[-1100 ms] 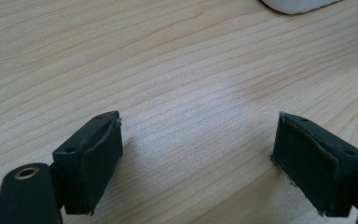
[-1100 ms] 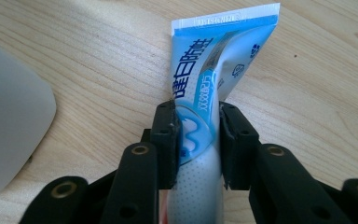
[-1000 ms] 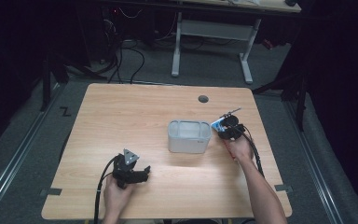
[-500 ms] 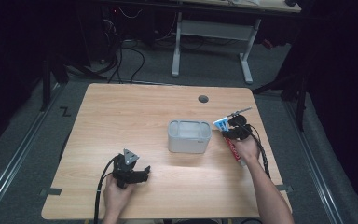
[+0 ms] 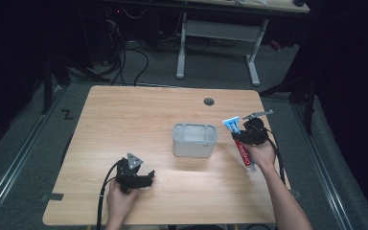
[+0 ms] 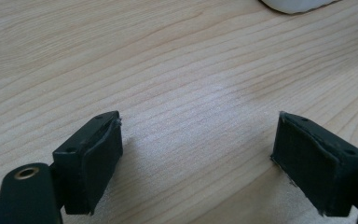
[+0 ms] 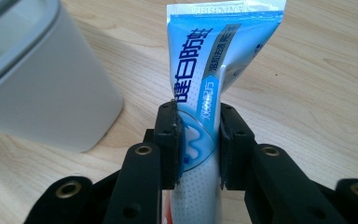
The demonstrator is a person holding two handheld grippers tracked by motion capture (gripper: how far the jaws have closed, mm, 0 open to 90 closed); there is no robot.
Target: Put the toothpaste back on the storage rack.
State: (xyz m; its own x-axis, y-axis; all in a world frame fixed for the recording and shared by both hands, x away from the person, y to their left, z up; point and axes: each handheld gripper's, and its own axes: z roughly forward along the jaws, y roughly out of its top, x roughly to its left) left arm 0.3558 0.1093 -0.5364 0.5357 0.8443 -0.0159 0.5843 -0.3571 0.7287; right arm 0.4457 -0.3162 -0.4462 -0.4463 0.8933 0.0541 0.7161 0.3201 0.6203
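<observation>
My right gripper (image 5: 242, 136) (image 7: 198, 140) is shut on a blue and white toothpaste tube (image 7: 214, 74) (image 5: 232, 126). Its crimped end points up and away, and its red lower part (image 5: 247, 155) hangs below the hand. The tube is held just right of a grey rectangular container (image 5: 194, 140) (image 7: 32, 88) standing mid-table. My left gripper (image 5: 146, 178) (image 6: 198, 154) rests low over the bare wood near the front left. Its jaws stand wide apart with nothing between them.
The wooden table (image 5: 139, 115) has a round cable hole (image 5: 209, 101) at the back right. A white desk frame (image 5: 215, 33) and cables lie on the floor beyond the far edge. A curved white edge (image 6: 298, 4) shows in the left gripper view.
The right gripper has lifted the toothpaste tube and drawn it to the right, away from the container. The left gripper has stayed put.
</observation>
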